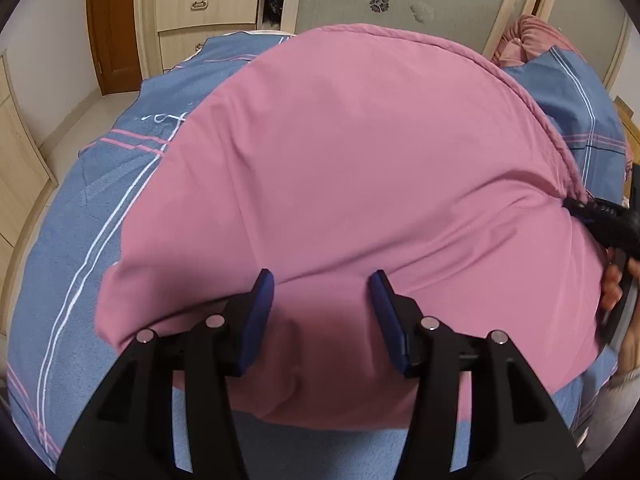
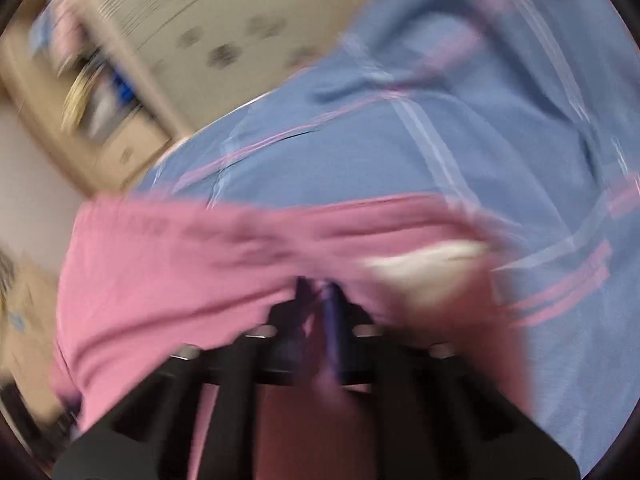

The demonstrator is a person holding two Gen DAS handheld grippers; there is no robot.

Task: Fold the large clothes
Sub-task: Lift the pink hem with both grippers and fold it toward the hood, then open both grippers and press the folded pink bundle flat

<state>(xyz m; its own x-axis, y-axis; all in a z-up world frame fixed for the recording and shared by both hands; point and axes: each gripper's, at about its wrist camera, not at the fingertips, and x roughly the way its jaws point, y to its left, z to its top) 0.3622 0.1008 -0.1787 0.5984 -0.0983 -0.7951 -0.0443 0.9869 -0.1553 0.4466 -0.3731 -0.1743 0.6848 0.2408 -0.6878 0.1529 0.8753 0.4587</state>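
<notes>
Directly ahead of and beneath the left gripper [image 1: 322, 280], the pink garment [image 1: 360, 168] lies spread over the blue plaid bedcover [image 1: 80, 220]; its near fold sits under and between the blue fingers [image 1: 260, 320], which stand spread apart, pinching nothing. Whether their tips touch the cloth cannot be told.

Off to the right of the left gripper, at the garment's right-hand seam, the right gripper [image 1: 576, 206] has its jaws pressed together on the pink cloth; the right wrist view, heavily blurred, shows the same pinch at the right gripper [image 2: 318, 284], with cloth bunched around the dark blue fingertips and a pale patch [image 2: 424, 268] just beside them, too smeared to identify.

The garment's long axis runs away from the left gripper toward the wardrobe [image 1: 188, 12]; its width spans both tools. Judgement: the left gripper is the nearer to the near left corner and must close there before any lift; the right edge is already secured.

No brand or label is legible; faint white marks on the bedcover, beyond the garment's left edge, cannot be read.
</notes>
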